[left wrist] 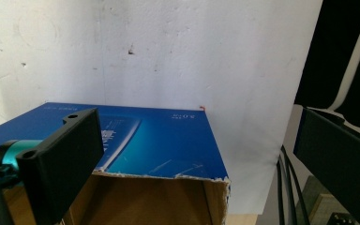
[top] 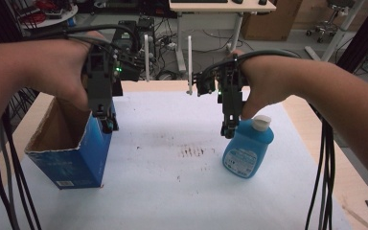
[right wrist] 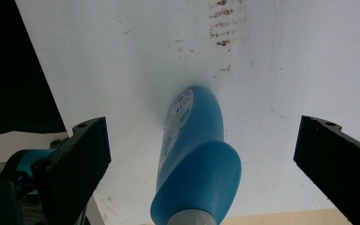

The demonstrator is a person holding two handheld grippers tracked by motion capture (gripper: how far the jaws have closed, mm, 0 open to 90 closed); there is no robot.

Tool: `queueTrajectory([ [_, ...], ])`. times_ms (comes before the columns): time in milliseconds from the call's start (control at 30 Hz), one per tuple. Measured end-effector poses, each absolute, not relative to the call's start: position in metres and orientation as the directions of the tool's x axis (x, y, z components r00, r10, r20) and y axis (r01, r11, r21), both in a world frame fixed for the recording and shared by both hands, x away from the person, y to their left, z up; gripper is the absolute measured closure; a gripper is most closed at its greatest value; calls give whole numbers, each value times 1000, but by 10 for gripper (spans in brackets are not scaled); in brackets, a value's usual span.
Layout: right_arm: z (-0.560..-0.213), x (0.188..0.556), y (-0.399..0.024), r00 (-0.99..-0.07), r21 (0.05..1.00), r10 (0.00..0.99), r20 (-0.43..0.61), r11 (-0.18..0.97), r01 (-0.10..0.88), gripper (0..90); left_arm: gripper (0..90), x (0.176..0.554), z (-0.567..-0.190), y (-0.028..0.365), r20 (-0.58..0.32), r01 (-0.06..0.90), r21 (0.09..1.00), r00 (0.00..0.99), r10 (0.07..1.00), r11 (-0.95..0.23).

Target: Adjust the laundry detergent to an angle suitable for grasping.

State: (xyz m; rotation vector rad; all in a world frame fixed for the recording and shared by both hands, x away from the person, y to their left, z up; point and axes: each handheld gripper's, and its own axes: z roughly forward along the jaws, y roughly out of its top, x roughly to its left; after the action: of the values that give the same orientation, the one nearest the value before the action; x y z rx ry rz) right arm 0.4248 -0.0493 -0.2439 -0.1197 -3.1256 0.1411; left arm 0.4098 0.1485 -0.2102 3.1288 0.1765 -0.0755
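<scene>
- The counter (top: 182, 191) is covered by a white sheet, stained with brown marks near its middle; everything worked on is carried by it.
- The open blue box (top: 72, 153) is stood near the counter's left edge, its torn cardboard mouth turned upward; the left tongs (top: 108, 123) are held over its right wall, jaws apart, one jaw inside the mouth and one outside, nothing clamped.
- The blue bottle (top: 247, 149) is laid on the right half of the counter, white cap pointing toward the far edge; the right tongs (top: 228, 130) are hung just above its cap end, jaws spread wide and clamped on nothing.
- The step in hand is judged to be the grasp of the bottle; it would be done well by lowering the right tongs squarely over the body just below the shoulder, so that the rounded sides are not squeezed out of the jaws; the box wall could be steadied meanwhile.
- The bottle's centring between the jaws is made plain in the right gripper view (right wrist: 194, 154); the box's ragged rim is seen close in the left gripper view (left wrist: 159, 177); their spacing across the counter is given by the high view.
</scene>
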Motion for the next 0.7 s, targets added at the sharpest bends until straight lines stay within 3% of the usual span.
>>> queueTrajectory([
  [700,-243,420,-49,-998,-97,61,-18,993,62,30,17,404,-206,145,-40,117,-13,992,117,-993],
])
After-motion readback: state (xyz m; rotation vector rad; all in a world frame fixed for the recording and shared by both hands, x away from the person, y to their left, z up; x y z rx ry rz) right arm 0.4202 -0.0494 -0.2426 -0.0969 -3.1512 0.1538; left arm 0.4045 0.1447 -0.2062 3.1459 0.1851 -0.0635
